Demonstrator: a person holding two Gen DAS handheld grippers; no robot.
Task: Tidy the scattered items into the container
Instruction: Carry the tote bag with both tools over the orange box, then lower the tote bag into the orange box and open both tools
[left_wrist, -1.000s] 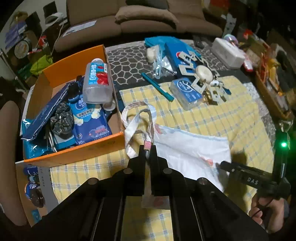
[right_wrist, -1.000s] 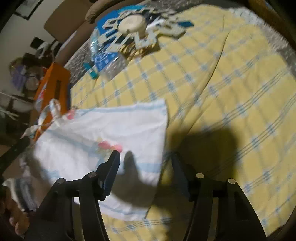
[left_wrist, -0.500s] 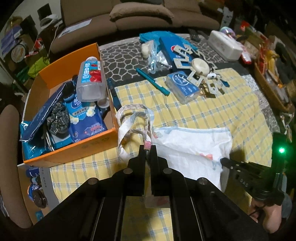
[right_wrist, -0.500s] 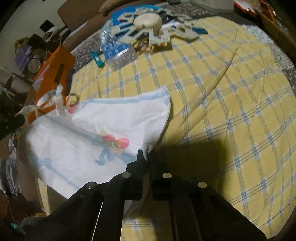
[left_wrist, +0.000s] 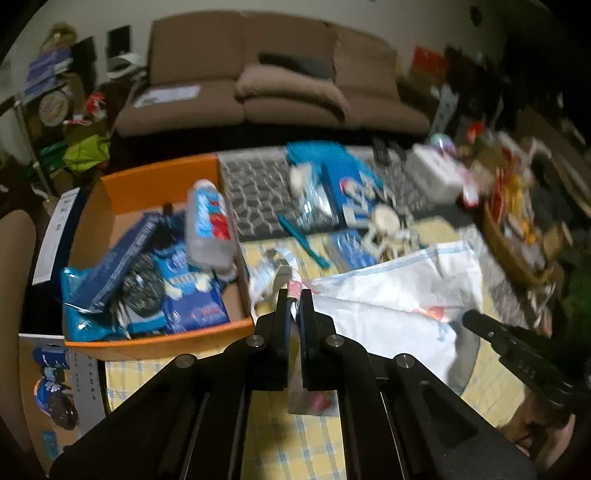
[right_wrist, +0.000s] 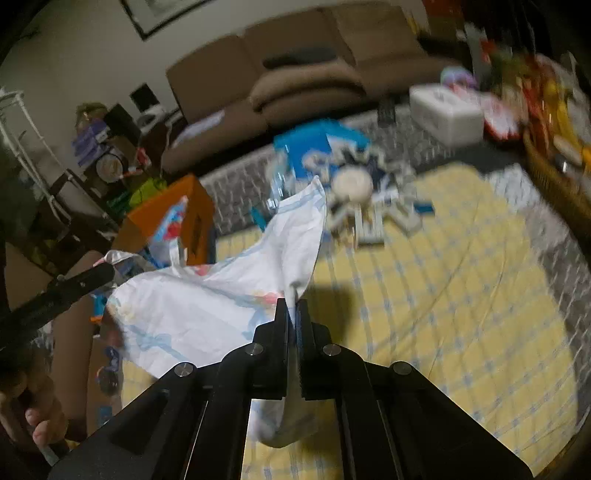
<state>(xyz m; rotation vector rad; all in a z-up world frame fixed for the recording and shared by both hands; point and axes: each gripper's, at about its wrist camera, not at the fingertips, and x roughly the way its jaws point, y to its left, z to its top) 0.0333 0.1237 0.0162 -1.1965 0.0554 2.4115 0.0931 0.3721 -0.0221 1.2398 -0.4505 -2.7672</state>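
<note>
While clamped between both grippers, white bag (right_wrist: 207, 310) lifted

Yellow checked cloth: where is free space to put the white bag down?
The yellow checked cloth is bare on its right part, between the white bag and the wicker basket. Its far edge is crowded with packets and white pieces. The orange box looks nearly full.

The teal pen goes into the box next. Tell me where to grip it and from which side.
Grip the teal pen at mid-barrel, coming down from above with the fingers closing across its width. It lies flat and diagonal, half on the yellow checked cloth, with open space on both long sides. Both tools are shut on the white bag, so one must let go first.
</note>
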